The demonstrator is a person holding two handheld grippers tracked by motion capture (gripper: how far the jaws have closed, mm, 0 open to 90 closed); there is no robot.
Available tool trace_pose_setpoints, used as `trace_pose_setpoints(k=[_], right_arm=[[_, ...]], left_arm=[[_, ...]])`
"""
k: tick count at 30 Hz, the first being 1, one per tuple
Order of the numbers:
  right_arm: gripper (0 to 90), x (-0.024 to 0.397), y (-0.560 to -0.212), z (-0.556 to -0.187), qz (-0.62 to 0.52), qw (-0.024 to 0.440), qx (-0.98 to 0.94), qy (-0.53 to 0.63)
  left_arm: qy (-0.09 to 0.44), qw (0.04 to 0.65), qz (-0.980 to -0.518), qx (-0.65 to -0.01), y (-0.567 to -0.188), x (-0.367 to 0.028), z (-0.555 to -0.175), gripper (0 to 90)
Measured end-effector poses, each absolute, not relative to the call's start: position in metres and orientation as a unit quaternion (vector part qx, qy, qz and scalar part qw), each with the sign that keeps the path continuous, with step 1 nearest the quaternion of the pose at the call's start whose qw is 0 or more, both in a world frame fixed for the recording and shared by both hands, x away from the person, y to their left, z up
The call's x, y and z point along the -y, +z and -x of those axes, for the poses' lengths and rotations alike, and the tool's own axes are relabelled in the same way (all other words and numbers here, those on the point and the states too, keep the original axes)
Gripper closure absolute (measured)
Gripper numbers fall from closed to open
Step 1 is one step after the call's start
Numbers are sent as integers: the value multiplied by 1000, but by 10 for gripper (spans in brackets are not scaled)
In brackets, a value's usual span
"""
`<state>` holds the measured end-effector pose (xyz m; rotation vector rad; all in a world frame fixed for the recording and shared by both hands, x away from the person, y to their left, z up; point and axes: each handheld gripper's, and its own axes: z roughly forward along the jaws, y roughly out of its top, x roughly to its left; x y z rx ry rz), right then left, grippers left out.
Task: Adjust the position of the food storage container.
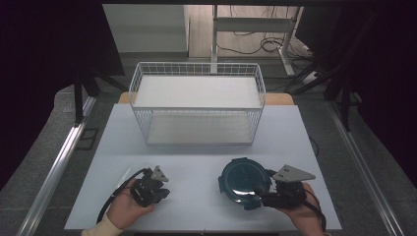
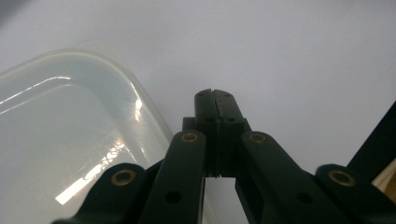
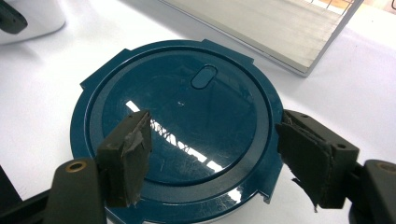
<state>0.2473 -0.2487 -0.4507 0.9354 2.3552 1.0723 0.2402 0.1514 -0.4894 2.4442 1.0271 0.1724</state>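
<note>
My right gripper [image 3: 212, 158] stands wide open above the round teal lid [image 3: 180, 126], one pad over the lid's face at about eight o'clock and the other just off its rim at four o'clock, neither pressing on it as far as I can see. I judge I hold it that way to straddle the lid's near edge before I close. In the high view that right gripper [image 1: 260, 191] sits at the lid's [image 1: 242, 181] five o'clock, near the front edge of the white table [image 1: 196, 147], so the lid lies within easy reach of my right hand.

My left gripper [image 2: 215, 100] is clenched, pads pressed together with nothing between them, its tip over bare table. A clear plastic container [image 2: 60, 140] lies at its nine o'clock, just beside the jaws; I cannot tell whether they touch it. From above, the left gripper [image 1: 156, 189] has that container [image 1: 129, 173] at about ten o'clock.

Farther out, at twelve o'clock from both hands, a white wire basket [image 1: 196, 105] stands well apart at the back of the table, open to the top
</note>
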Motion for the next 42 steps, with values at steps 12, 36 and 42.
trace_pose_setpoints(k=[12, 36, 42], right_arm=[[264, 249, -449, -244, -333, 197, -838, 386], [793, 297, -444, -284, -408, 218, -825, 325], [897, 306, -472, -310, -422, 178, -850, 262]], left_arm=[[65, 308, -865, -391, -479, -158, -238, 898], [111, 398, -806, -423, -463, -150, -224, 212], [105, 400, -805, -426, -464, -152, -225, 207]])
